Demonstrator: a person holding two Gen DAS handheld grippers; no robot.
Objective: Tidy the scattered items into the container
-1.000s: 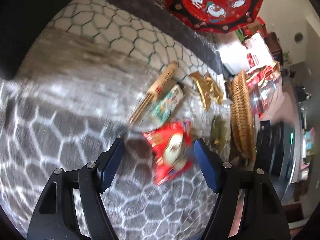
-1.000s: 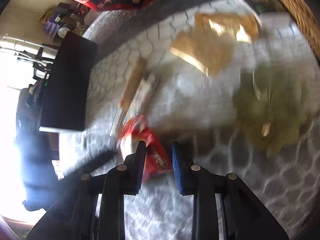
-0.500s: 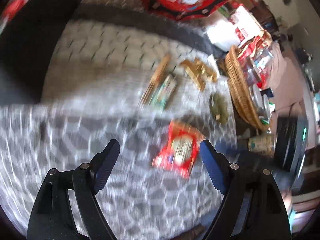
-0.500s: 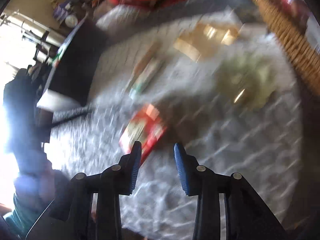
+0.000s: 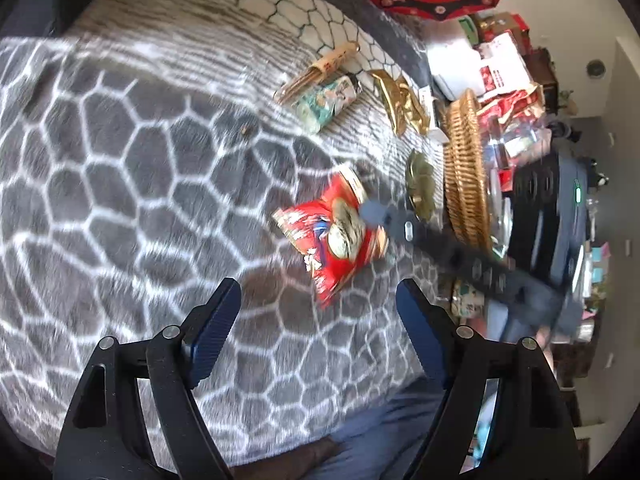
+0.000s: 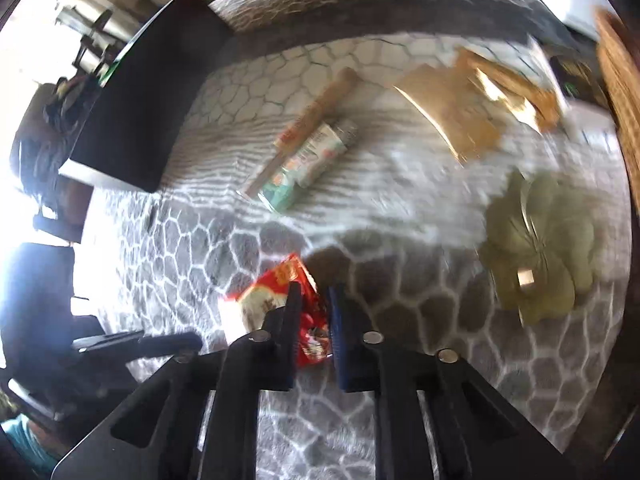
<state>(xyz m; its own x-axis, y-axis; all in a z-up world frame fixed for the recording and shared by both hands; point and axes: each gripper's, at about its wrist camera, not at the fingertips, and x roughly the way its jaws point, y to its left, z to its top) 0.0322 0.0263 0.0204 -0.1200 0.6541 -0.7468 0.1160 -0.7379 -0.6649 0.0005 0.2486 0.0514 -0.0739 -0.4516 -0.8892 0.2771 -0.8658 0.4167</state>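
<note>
Right gripper (image 6: 313, 336) pinching one edge of red snack packet (image 5: 334, 230) above grey rug (image 5: 140, 184); left gripper (image 5: 316, 320) spread wide, empty. Risk noted: slippery foil, narrow edge hold, likely slip or swing en route. Wicker basket (image 5: 466, 184) just beside rug, already holding assorted packets, contents blurred.

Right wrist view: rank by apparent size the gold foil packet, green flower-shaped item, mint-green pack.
1-2. Gold foil packet and green flower-shaped item: similar, both blurred, so unranked.
3. Mint-green pack, clearly smallest.
</note>
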